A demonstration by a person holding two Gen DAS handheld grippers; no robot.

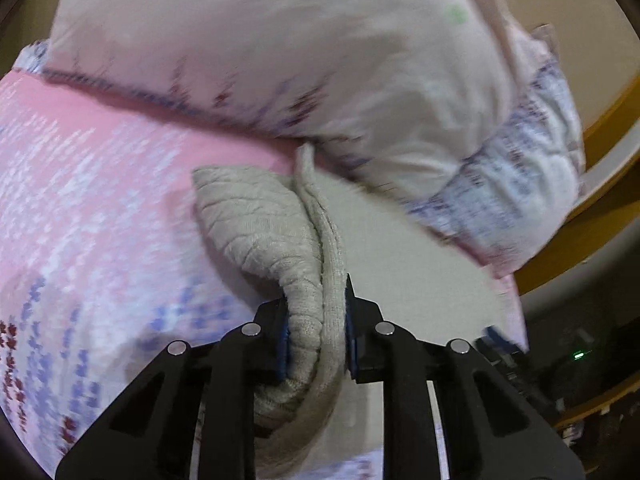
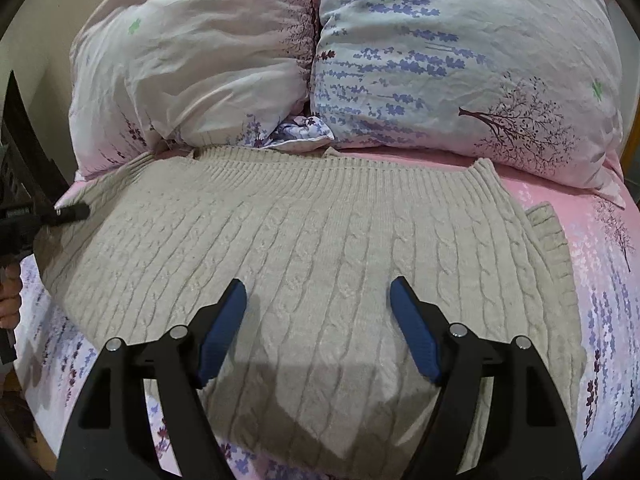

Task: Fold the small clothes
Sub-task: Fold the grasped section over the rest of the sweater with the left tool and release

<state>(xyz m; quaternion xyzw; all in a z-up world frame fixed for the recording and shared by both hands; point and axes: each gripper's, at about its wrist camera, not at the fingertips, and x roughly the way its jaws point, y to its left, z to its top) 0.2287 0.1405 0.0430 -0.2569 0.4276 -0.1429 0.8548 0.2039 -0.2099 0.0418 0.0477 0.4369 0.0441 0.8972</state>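
The beige cable-knit sweater (image 2: 304,248) lies spread flat on the pink floral bedsheet (image 2: 600,264), ribbed hem toward the pillows, filling the area ahead of and under the right gripper (image 2: 318,304). Right gripper's blue-padded fingers (image 2: 224,320) stand wide apart above the knit, nothing between them, shadow cast on the fabric just below. One ribbed cuff or corner (image 2: 548,232) pokes out beyond the sweater's edge, right of the right finger. In the left wrist view, the left gripper (image 1: 316,336) is clamped on a bunched fold of the same sweater (image 1: 280,232); fabric is squeezed between both blue pads (image 1: 283,344) and bulges forward and left of the fingertips, with a smoother strip running past the right pad. Left gripper also shows in the right wrist view at the far left edge (image 2: 72,212), at the sweater's left side. Beyond the fingers in both views: two large floral pillows, a pale pink-white one (image 2: 192,60) on the left and a lavender-printed one with a tree motif (image 2: 460,64) on the right, touching each other, sweater hem just beside them. Left view is motion-blurred. Wooden bed frame (image 1: 608,120) right of the pillows.
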